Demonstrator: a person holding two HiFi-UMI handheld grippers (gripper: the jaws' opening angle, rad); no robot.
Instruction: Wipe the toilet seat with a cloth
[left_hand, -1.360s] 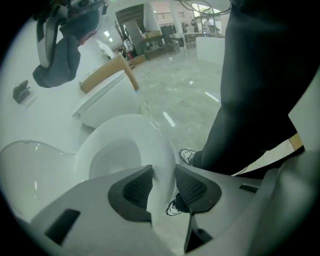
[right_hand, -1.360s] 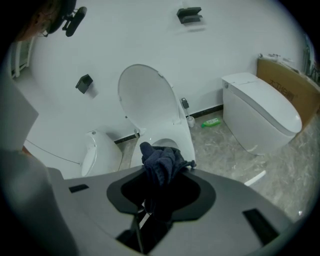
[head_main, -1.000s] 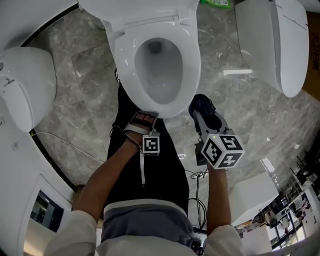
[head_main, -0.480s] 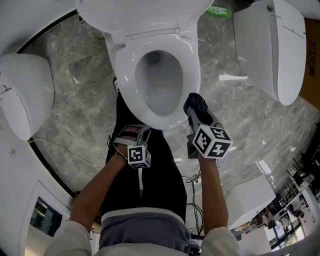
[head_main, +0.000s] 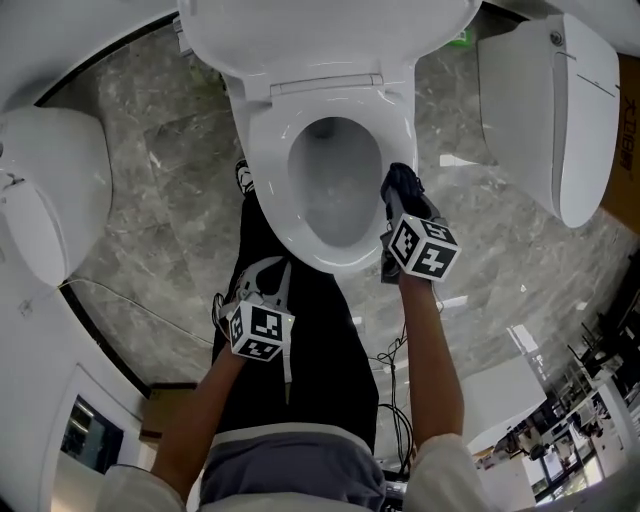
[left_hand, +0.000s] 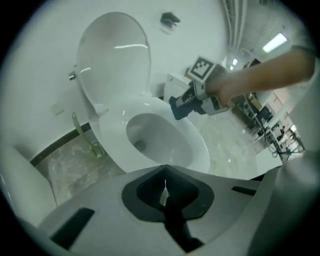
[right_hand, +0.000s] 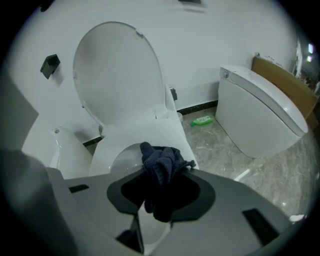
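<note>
The white toilet seat (head_main: 400, 140) lies down with its lid (right_hand: 117, 75) raised against the wall. My right gripper (head_main: 403, 208) is shut on a bunched dark blue cloth (head_main: 402, 186), which rests at the seat's right front rim. In the right gripper view the cloth (right_hand: 160, 162) hangs between the jaws over the seat (right_hand: 175, 131). My left gripper (head_main: 264, 280) is shut and holds nothing, low over the person's black trousers and short of the seat's front. In the left gripper view the seat (left_hand: 197, 145) lies ahead, with the cloth (left_hand: 179, 106) at its right side.
A second white toilet (head_main: 545, 110) stands at the right and another (head_main: 45, 190) at the left. The floor is grey marble tile. A green bottle (right_hand: 202, 120) lies by the wall. The person's legs (head_main: 300, 340) stand right before the bowl, with a cable behind them.
The left gripper has shut and drawn back from the seat's front toward the person. The right gripper has carried the cloth forward onto the seat's right front rim.
</note>
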